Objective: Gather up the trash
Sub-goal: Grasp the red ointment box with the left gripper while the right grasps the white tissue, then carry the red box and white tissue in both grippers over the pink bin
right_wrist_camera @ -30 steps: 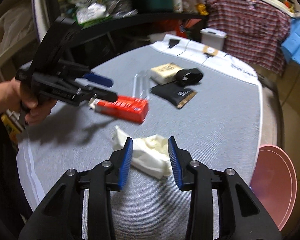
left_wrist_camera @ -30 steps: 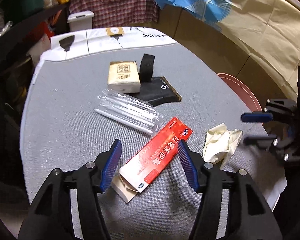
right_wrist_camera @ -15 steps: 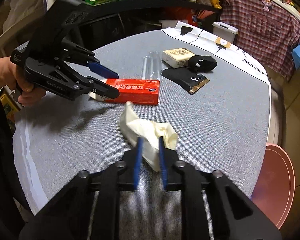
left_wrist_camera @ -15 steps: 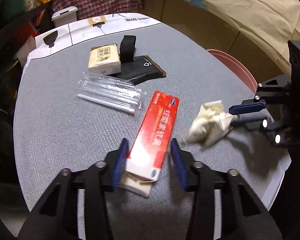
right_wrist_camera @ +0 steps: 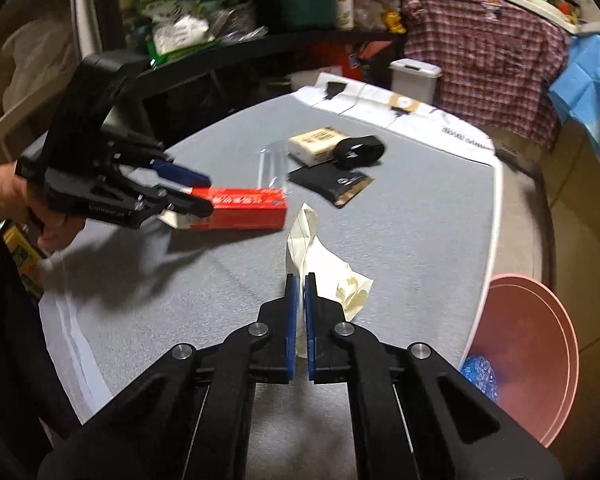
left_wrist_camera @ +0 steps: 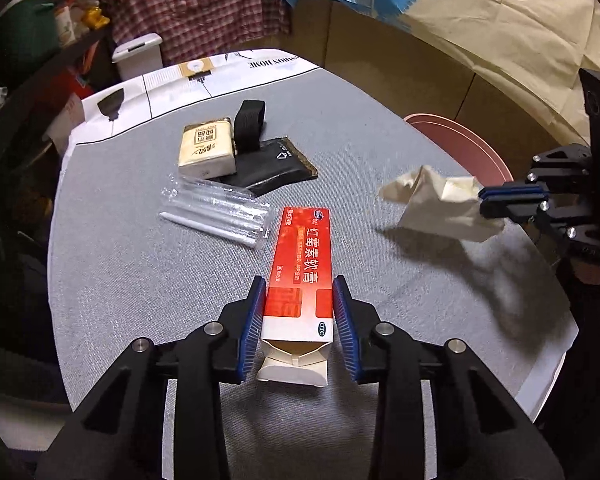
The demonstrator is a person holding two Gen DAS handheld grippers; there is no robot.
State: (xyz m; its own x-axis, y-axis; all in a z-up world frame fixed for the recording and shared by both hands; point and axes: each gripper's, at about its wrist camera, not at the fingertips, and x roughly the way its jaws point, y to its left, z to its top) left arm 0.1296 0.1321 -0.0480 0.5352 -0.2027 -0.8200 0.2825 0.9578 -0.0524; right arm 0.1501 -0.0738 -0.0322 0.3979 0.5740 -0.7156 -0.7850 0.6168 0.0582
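Observation:
A red and white carton lies lengthwise between the pads of my left gripper, whose jaws are closing and press on both of its sides near the open flap end. In the right wrist view the carton hangs above the grey table in the left gripper, with a shadow under it. My right gripper is shut on a crumpled cream tissue, raised off the table. The left wrist view shows that tissue pinched by the right gripper at the right.
A pink bin stands beside the table's right edge, with something blue inside. On the table lie a clear plastic wrapper, a tissue pack, a black pouch and a black strap roll. Shelves stand behind.
Both grippers closed: the left onto the red carton, the right onto the tissue. Both things have come up off the table, and the carton now lines up with the left fingers.

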